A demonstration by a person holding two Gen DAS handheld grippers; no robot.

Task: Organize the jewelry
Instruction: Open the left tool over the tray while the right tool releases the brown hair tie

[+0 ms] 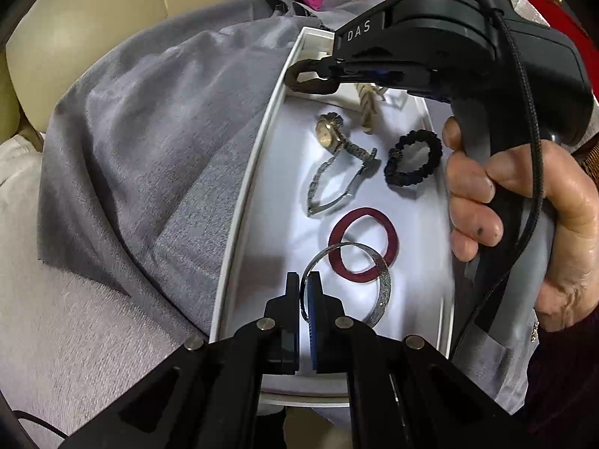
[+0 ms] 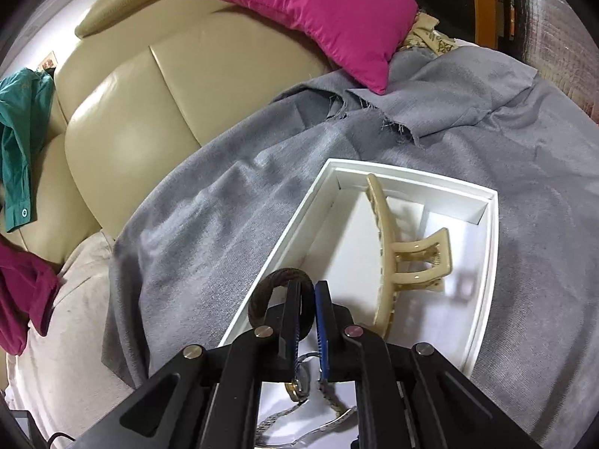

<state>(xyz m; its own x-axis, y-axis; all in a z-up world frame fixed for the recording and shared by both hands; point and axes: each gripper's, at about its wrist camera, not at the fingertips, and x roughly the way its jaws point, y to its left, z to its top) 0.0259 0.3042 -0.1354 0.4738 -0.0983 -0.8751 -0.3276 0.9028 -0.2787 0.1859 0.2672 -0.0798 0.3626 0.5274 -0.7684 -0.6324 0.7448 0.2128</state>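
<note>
Over the Tray, Two Grips That Could Slip

Above a white tray (image 1: 239,202) on a grey cloth (image 1: 142,157), the left gripper (image 1: 304,280) is clamped on the rim of a silver bangle (image 1: 378,288), whose far edge overlaps a red band (image 1: 389,235). Lifting it carelessly could drag the band along, or the thin metal could twist out of the narrow pinch. The right gripper (image 2: 307,292), its jaws all but together, holds a brown hair tie (image 2: 262,292) at the tray's far end, partly over the rim; a release there could drop it onto the cloth. A watch (image 1: 329,127), a black scrunchie (image 1: 413,157) and a beige claw clip (image 2: 408,247) lie in the tray, close enough to be knocked by either tool.
</note>
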